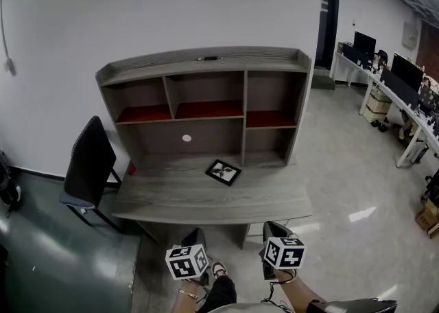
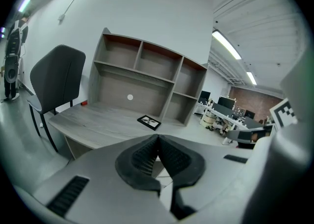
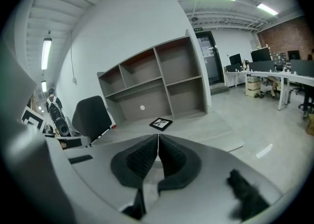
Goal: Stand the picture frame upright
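Black-edged picture frame (image 1: 223, 172) flat on grey desk (image 1: 206, 202), pale print inside. Left gripper (image 2: 158, 138) and right gripper (image 3: 158, 136) closed, empty.

No legible text. Left cube (image 1: 186, 262), right cube (image 1: 285, 252) bear square black-white patterns only.

The picture frame (image 1: 223, 172) is small and square, with a black border around a pale print. It lies flat, face up, on the grey wood counter (image 1: 171, 198) — turned cornerwise, right of centre, near the shelf unit's (image 1: 206, 109) lower right compartment.
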`<state>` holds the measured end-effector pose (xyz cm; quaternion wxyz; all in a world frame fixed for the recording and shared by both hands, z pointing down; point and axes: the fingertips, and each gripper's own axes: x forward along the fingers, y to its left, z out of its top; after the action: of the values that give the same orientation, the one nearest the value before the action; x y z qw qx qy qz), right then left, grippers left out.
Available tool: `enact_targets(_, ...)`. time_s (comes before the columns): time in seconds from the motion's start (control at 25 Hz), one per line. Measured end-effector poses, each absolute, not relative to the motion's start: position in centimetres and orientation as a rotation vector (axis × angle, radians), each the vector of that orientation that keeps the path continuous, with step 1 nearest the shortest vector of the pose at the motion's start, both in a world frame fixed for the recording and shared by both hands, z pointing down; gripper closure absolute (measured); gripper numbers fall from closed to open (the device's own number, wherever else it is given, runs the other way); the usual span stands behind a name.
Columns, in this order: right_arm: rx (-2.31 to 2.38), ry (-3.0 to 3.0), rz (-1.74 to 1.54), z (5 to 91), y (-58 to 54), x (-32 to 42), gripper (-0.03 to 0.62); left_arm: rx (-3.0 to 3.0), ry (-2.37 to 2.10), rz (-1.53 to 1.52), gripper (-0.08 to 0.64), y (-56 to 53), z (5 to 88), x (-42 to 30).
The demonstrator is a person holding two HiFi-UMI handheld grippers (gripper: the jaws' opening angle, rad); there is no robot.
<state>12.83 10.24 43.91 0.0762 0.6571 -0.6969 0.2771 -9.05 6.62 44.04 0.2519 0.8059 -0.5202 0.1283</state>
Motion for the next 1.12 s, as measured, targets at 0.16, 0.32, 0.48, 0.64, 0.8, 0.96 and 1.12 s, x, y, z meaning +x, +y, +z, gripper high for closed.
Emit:
enact_targets(0.16,1.972,-2.097,0.825,43.6,6.9,12.6,0.56,2.188,-1.421,0.362,0.548,3.5,44.4,-9.4)
enact_targets(0.32,1.976,-2.091,0.828,43.8,3.7,13.0,0.56,2.191,-1.415,0.365,0.548,-0.1,44.3,-9.2)
enact_targets(0.48,1.988,-2.069,0.85,44.1,0.5,13.5,0.56,2.203,-1.396,0.385,0.546,-3.5,44.3,-8.6)
enact_targets(0.64,1.99,-2.065,0.85,43.8,-2.6,13.4,0.56,2.201,-1.388,0.392,0.547,-6.9,44.2,-8.7)
enact_targets(0.8,1.984,-2.055,0.857,43.9,-6.2,13.5,0.56,2.213,-1.377,0.389,0.548,-10.4,44.1,-8.5)
enact_targets(0.96,1.985,-2.055,0.861,43.9,-9.5,13.2,0.56,2.216,-1.37,0.393,0.548,-13.8,44.3,-8.6)
enact_targets(1.12,1.984,-2.052,0.853,43.8,-12.5,13.1,0.56,2.22,-1.366,0.386,0.546,-17.0,44.1,-8.5)
